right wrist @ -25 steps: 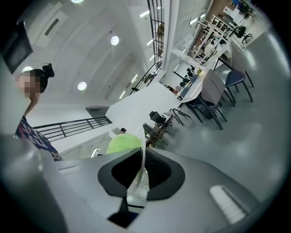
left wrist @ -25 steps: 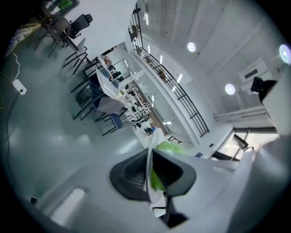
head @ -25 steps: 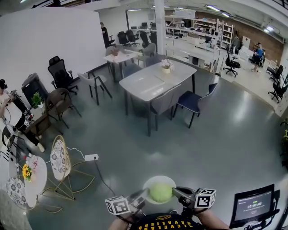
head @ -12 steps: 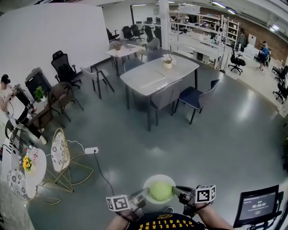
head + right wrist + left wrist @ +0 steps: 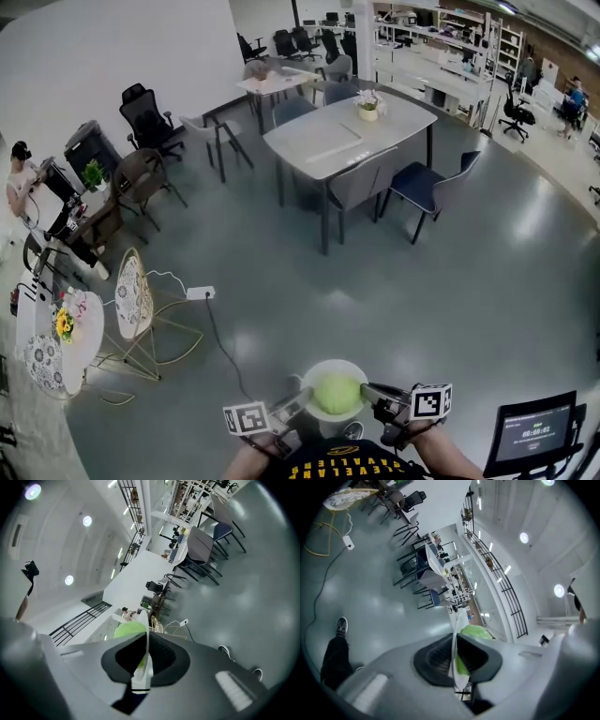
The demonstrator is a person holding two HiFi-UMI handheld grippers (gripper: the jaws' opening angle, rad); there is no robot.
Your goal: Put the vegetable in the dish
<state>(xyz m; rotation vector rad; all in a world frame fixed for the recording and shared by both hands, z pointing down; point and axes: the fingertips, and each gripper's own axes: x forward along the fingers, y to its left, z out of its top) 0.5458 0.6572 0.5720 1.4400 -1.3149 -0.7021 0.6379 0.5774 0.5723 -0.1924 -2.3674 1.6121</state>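
A white dish (image 5: pixel 323 367) hangs above the grey floor, low in the head view, and carries a round pale-green vegetable (image 5: pixel 337 394). My left gripper (image 5: pixel 298 405) is shut on the dish's left rim. My right gripper (image 5: pixel 373 397) is shut on the right rim. In the left gripper view the dish rim (image 5: pixel 453 645) runs edge-on between the black pads of my left gripper (image 5: pixel 455 660), with the vegetable (image 5: pixel 476 632) just beyond. In the right gripper view the dish rim (image 5: pixel 147 645) is clamped the same way in my right gripper (image 5: pixel 146 662), with the vegetable (image 5: pixel 128 630) behind it.
A grey dining table (image 5: pixel 352 141) with chairs and a flower pot stands ahead. At the left are a small round white table (image 5: pixel 70 356) with flowers, a wire chair (image 5: pixel 134 300) and a power strip (image 5: pixel 200 292) with its cable. A screen (image 5: pixel 530 436) stands at lower right. A person (image 5: pixel 23 178) sits far left.
The head view has shifted, so the dining table and furniture have slid right and lower in the picture. Both grippers still hold the dish with the vegetable in the same place.
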